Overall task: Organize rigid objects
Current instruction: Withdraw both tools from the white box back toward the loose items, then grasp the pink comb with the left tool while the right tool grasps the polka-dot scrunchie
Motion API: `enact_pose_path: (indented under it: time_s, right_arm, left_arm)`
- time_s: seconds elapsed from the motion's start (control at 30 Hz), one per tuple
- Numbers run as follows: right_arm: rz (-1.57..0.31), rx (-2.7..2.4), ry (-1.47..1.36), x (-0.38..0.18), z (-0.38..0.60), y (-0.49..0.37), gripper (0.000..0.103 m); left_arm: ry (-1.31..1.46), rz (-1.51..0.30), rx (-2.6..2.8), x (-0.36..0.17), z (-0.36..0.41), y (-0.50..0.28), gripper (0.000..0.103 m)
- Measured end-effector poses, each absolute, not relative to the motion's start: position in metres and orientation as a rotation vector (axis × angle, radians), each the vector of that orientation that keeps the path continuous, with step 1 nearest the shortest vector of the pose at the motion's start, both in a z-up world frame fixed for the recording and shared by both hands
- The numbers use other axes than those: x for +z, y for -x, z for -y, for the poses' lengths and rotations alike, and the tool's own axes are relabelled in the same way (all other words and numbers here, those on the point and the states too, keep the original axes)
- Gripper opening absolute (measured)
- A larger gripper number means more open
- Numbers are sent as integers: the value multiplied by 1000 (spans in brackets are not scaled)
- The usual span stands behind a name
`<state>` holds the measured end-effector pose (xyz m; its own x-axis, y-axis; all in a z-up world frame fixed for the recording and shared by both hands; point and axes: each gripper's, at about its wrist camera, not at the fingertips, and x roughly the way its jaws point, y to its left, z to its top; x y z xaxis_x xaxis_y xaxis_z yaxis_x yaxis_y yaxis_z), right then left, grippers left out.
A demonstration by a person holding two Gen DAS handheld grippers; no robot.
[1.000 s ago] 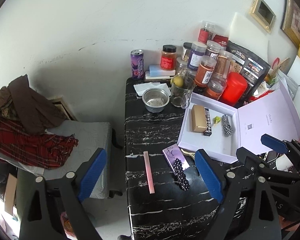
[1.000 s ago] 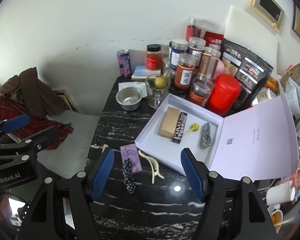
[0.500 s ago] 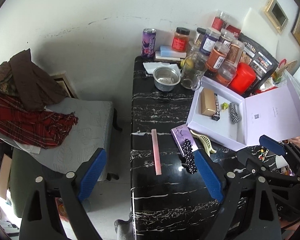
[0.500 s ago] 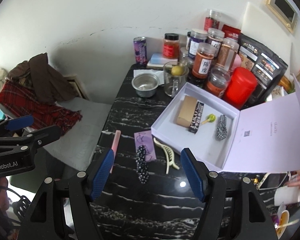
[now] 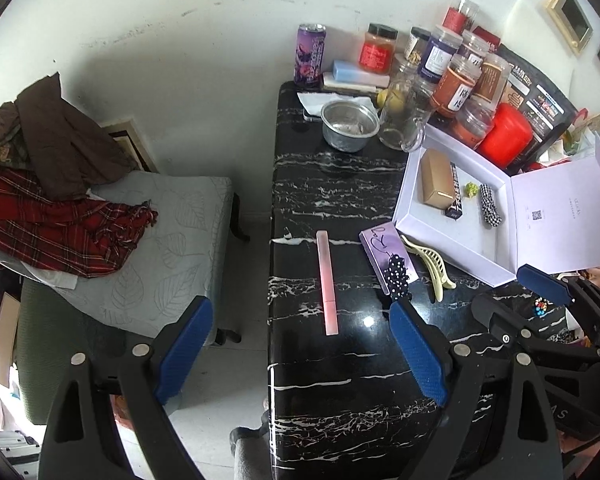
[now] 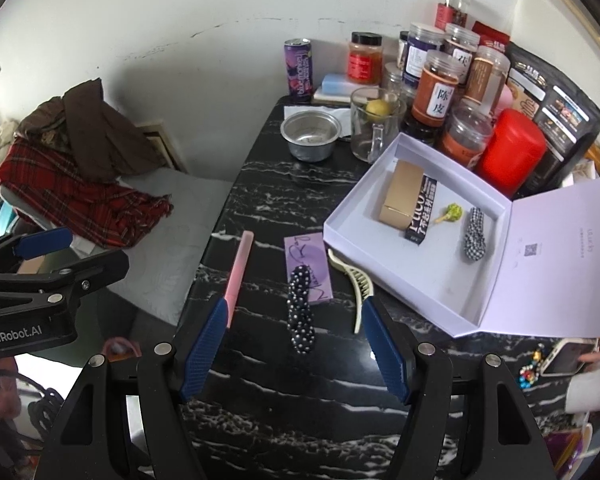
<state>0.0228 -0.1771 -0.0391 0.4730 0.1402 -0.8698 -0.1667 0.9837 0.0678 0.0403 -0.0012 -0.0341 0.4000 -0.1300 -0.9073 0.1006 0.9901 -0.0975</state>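
Black marble-patterned bench, glossy, with white veins. We count four loose things on its bare part: one long flat pink stick, one flat purple card, one black hair clip studded with white dots lying partly on that card, and one cream claw clip with curved teeth, just beside the box.

One shallow white box lies open, its lid folded back to the right. Inside we count four things: one tan carton, one narrow black carton touching it, one small yellow-green flower pin, one black-and-white checked clip.

At the far end stand one steel bowl, one glass mug holding a lemon, one purple can, one red canister, and a crowd of clear plastic jars whose number we cannot fix.

We see the left tool with jaws spread wide and nothing between the pads; it hangs above the near end of the pink stick. The right tool also stands open and holds nothing, framing the dotted clip.

Left of the bench is a grey cushioned seat bearing one red plaid cloth and one brown garment.
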Motion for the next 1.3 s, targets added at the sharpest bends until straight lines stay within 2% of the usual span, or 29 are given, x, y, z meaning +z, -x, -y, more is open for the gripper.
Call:
enact_pose_path:
  time_s: [0.63, 1.07, 1.2, 1.3]
  right_arm:
    - [-1214, 186, 7, -111, 194, -61, 70]
    - [-1317, 211, -11, -160, 194, -74, 69]
    - [-1332, 234, -5, -169, 192, -79, 68]
    - [-1338, 251, 1, -174, 188, -82, 67]
  left_arm:
    - [-4, -1324, -197, -112, 28, -70, 91]
    - [-3, -1375, -198, -157, 28, -86, 91]
    - [1, -1375, -210, -165, 28, -92, 88]
    - [-12, -1376, -224, -171, 31, -96, 83]
